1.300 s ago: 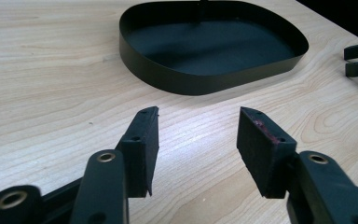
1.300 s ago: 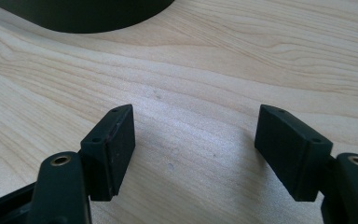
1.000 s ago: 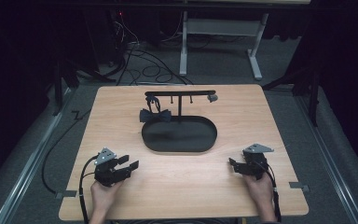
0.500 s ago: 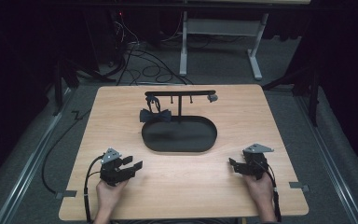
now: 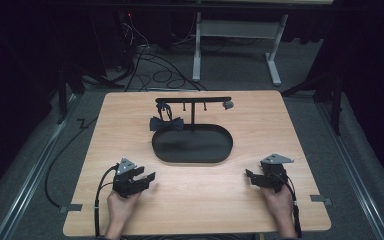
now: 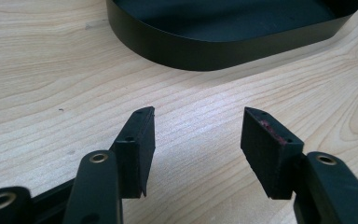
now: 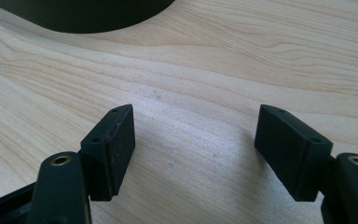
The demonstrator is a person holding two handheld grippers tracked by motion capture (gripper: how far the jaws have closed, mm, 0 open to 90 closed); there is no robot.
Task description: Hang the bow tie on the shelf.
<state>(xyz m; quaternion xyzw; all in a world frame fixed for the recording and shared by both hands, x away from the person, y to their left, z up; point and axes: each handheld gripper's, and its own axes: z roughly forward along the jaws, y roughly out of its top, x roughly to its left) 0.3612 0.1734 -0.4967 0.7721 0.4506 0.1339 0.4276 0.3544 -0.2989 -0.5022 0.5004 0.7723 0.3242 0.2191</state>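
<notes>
- Left gripper (image 5: 147,179), near left of the table (image 5: 260,215): jaws apart, nothing between them.
- Bow tie (image 5: 165,123), hanging from the stand (image 5: 194,100) at the far edge of the black tray (image 5: 192,159): likely light, soft and floppy; pinch its centre knot.
- Right gripper (image 5: 250,177), near right: jaws apart, unloaded.
- The high view shows the bow tie; the left gripper view gives the tray wall (image 6: 223,49) close up.

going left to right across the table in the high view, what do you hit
left gripper → bow tie hanging at the left end of the black stand → oval black tray → right gripper
</notes>
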